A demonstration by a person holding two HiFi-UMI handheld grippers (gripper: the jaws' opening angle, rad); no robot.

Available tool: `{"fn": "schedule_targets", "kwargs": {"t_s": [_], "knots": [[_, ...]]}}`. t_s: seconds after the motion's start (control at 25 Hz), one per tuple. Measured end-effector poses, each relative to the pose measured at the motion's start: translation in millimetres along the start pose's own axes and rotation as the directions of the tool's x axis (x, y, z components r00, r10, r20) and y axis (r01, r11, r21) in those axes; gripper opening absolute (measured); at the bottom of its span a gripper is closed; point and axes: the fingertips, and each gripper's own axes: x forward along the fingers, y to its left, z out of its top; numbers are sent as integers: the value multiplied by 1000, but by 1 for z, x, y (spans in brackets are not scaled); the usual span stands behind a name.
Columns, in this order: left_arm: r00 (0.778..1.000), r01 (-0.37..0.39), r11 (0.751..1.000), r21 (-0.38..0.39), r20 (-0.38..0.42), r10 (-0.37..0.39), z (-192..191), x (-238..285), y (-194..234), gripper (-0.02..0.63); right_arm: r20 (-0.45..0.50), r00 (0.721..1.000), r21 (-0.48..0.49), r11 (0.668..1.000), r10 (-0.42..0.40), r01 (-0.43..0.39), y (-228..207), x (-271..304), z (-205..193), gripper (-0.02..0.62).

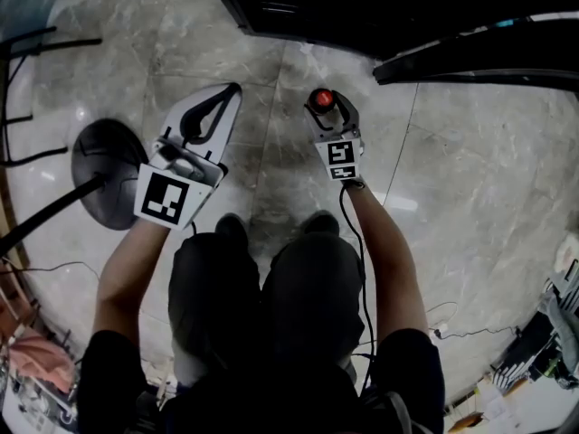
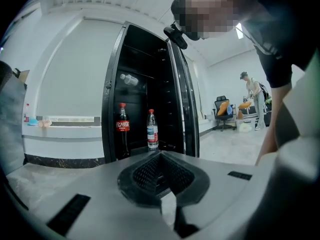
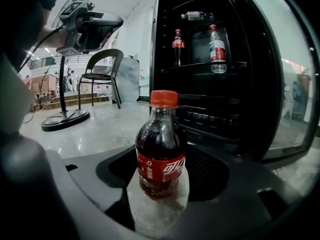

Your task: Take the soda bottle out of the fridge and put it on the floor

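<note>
Soda bottle (image 3: 161, 151) is set upright on the floor (image 3: 100, 129) before the fridge (image 3: 240, 84), clamped by the right gripper (image 1: 327, 116); only release is judged left. The left gripper (image 2: 161, 176) is held with jaws together, empty.

The soda bottle (image 3: 161, 144) holds dark brown cola under a red cap, and its red label bears white script. The right hand-held gripper (image 1: 326, 108) is dark grey with black meshed pads. The left hand-held gripper (image 1: 223, 100) is white with black linings. Each marker cube (image 1: 167, 197) shows black squares on white. The floor (image 1: 470, 179) is pale grey marble with brownish veins. At one o'clock in the right gripper view the fridge (image 3: 250, 94) is black. Inside it, a second cola bottle (image 3: 177, 46) has the same red cap and label, and a clear water bottle (image 3: 217, 46) has a red cap.
</note>
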Motion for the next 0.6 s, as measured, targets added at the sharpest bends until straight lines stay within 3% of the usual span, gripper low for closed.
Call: {"fn": "schedule_targets", "kwargs": {"t_s": [0.6], "knots": [[1000,22,1000,-5,-3,-22,-20,9,-6,23,54,998,-16,999,-38,39,2,-2,-7,311]]}}
